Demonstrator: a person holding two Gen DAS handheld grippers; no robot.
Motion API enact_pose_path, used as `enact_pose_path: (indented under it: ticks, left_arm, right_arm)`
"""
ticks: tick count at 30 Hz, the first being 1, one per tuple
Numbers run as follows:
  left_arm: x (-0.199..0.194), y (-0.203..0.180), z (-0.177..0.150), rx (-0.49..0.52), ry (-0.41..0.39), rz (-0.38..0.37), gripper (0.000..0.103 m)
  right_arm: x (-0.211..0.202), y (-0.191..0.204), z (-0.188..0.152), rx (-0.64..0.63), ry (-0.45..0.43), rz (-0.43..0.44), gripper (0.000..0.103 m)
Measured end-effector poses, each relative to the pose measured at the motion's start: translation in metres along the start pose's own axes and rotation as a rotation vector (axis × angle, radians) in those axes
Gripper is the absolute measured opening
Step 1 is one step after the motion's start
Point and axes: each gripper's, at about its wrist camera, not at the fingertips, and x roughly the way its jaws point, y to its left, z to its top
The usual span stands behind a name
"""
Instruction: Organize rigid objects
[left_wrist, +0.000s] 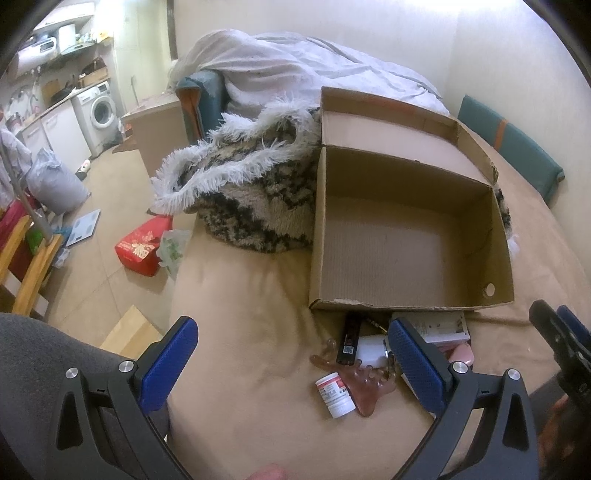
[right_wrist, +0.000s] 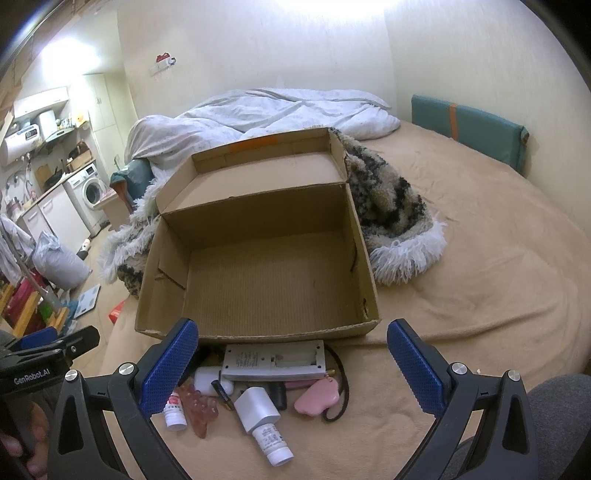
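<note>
An open, empty cardboard box (left_wrist: 406, 240) sits on the tan bed; it also shows in the right wrist view (right_wrist: 258, 273). In front of it lies a pile of small things: a white medicine bottle with red label (left_wrist: 334, 395) (right_wrist: 174, 408), an amber massage comb (left_wrist: 364, 384) (right_wrist: 197, 408), a black lighter (left_wrist: 349, 343), a grey-capped white tube (right_wrist: 262, 421), a grey-white flat device (right_wrist: 275, 360), a pink case (right_wrist: 317, 398). My left gripper (left_wrist: 291, 363) is open just left of the pile. My right gripper (right_wrist: 291, 363) is open above the pile.
A fluffy patterned blanket (left_wrist: 255, 192) lies behind and left of the box, a white duvet (right_wrist: 258, 114) beyond. A teal cushion (right_wrist: 469, 127) leans at the wall. The bed's left edge drops to a cluttered floor with a red bag (left_wrist: 142, 249).
</note>
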Motion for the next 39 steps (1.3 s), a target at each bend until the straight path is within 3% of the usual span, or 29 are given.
enact_pose_path:
  ticks: [4, 9, 11, 13, 17, 19, 25, 28, 32, 35, 36, 37, 38, 39]
  left_arm:
    - [0.006, 0.003, 0.001, -0.009, 0.024, 0.002, 0.103]
    - [0.034, 0.013, 0.003, -0.045, 0.151, 0.021, 0.103]
    - [0.053, 0.020, -0.002, -0.095, 0.251, 0.002, 0.097]
    - [0.071, 0.025, -0.008, -0.139, 0.340, -0.008, 0.085]
    - [0.099, 0.022, -0.026, -0.186, 0.475, -0.047, 0.077]
    - [0.111, 0.014, -0.034, -0.195, 0.522, -0.070, 0.068]
    - [0.131, -0.007, -0.052, -0.206, 0.590, -0.090, 0.064]
    - [0.139, -0.012, -0.061, -0.219, 0.636, -0.085, 0.053]
    - [0.144, -0.011, -0.072, -0.253, 0.651, -0.102, 0.051]
    - [0.147, -0.014, -0.073, -0.256, 0.675, -0.138, 0.033]
    - [0.152, -0.015, -0.077, -0.246, 0.693, -0.148, 0.024]
    - [0.153, -0.017, -0.079, -0.240, 0.700, -0.146, 0.024]
    - [0.152, -0.017, -0.080, -0.244, 0.693, -0.143, 0.024]
    - [0.150, -0.019, -0.081, -0.232, 0.687, -0.134, 0.024]
  right_arm:
    - [0.005, -0.001, -0.002, 0.010, 0.038, 0.014, 0.103]
    - [0.027, -0.008, -0.008, 0.048, 0.148, 0.036, 0.103]
    - [0.040, -0.012, -0.013, 0.074, 0.215, 0.050, 0.103]
    - [0.049, -0.011, -0.019, 0.080, 0.266, 0.049, 0.103]
    - [0.061, -0.011, -0.028, 0.094, 0.340, 0.071, 0.103]
    - [0.064, -0.013, -0.031, 0.110, 0.376, 0.086, 0.103]
    - [0.074, -0.017, -0.040, 0.178, 0.477, 0.182, 0.103]
    - [0.083, -0.013, -0.048, 0.159, 0.556, 0.195, 0.090]
    - [0.101, 0.006, -0.071, 0.055, 0.698, 0.175, 0.073]
    - [0.113, 0.021, -0.086, -0.026, 0.774, 0.145, 0.050]
    - [0.116, 0.026, -0.091, -0.056, 0.793, 0.130, 0.047]
    - [0.117, 0.029, -0.093, -0.087, 0.794, 0.109, 0.044]
    - [0.116, 0.032, -0.094, -0.116, 0.783, 0.090, 0.030]
    - [0.114, 0.035, -0.093, -0.135, 0.770, 0.082, 0.029]
